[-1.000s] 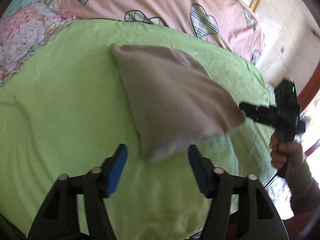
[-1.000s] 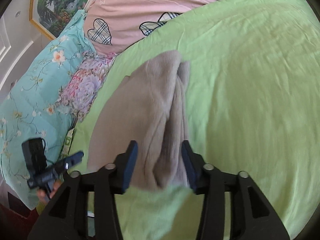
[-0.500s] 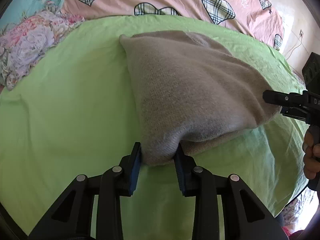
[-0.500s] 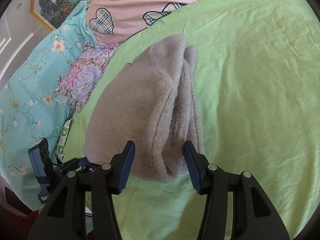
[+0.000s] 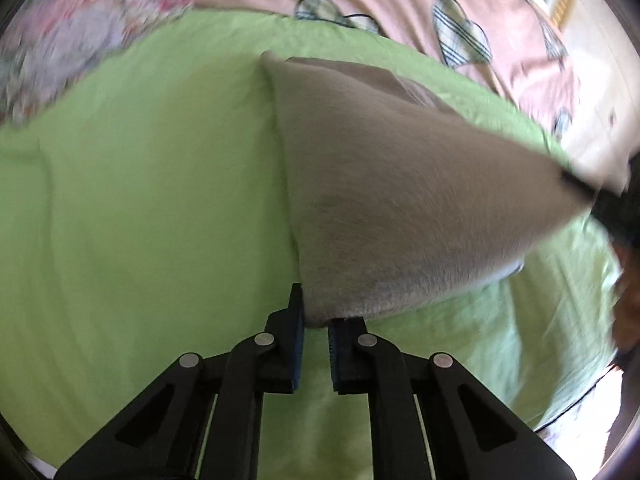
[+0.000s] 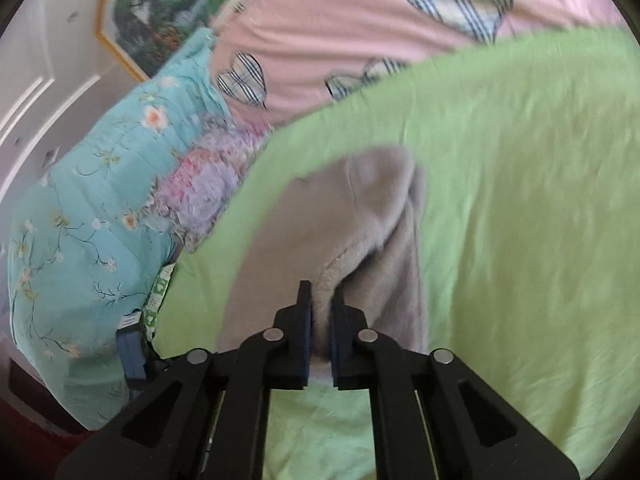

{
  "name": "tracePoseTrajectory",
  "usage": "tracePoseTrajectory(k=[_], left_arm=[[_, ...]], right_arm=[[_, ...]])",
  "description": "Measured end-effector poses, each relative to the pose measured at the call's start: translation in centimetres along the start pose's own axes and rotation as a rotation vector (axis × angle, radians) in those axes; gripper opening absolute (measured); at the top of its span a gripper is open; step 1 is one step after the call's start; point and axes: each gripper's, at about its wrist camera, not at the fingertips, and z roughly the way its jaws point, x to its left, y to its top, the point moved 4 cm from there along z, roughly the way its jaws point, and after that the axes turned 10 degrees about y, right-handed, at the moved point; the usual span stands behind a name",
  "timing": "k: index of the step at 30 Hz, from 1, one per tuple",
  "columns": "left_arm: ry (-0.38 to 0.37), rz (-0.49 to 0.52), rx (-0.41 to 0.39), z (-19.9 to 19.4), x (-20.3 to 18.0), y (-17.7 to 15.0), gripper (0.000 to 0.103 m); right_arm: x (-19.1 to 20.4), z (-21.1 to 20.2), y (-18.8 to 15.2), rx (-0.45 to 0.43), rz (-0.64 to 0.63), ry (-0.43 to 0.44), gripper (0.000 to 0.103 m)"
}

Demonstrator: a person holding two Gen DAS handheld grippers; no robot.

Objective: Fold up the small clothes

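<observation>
The left gripper (image 5: 316,330) was pinched on the near corner of the beige garment (image 5: 400,200); the right gripper (image 6: 320,320) was clamped on the opposite corner. Garment lifted off the green sheet (image 5: 140,220) ahead (fold judged begun, unfinished).

Bright daylight, soft shadows — motion blur throughout, fisheye bending and dark corners.
</observation>
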Motion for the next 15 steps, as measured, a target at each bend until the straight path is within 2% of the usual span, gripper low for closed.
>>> tracePoseTrajectory(k=[3,5,9,12,13,15], left_arm=[[-0.013,-0.039,0.038,0.5,0.3,-0.1,0.008],[-0.04,-0.079,0.063,0.9,0.8,-0.1,0.008],[-0.095,-0.133,0.109,1.5,1.7,0.1,0.008],[-0.104,-0.08,0.132,1.1,1.7,0.1,0.012],[-0.102,-0.061,0.135,0.7,1.6,-0.2,0.012],[-0.078,-0.015,0.127,-0.4,1.6,-0.8,0.011]], right_arm=[[-3.1,1.8,-2.4,0.087,0.041,-0.092,0.007],[-4.6,3.6,-4.6,0.152,0.019,-0.173,0.007],[-5.7,4.7,-5.6,0.156,0.049,-0.194,0.007],[-5.3,4.2,-5.2,0.158,0.033,-0.209,0.008],[-5.4,3.9,-5.2,0.159,0.034,-0.214,0.01],[-5.6,2.4,-4.8,0.132,0.056,-0.225,0.02]])
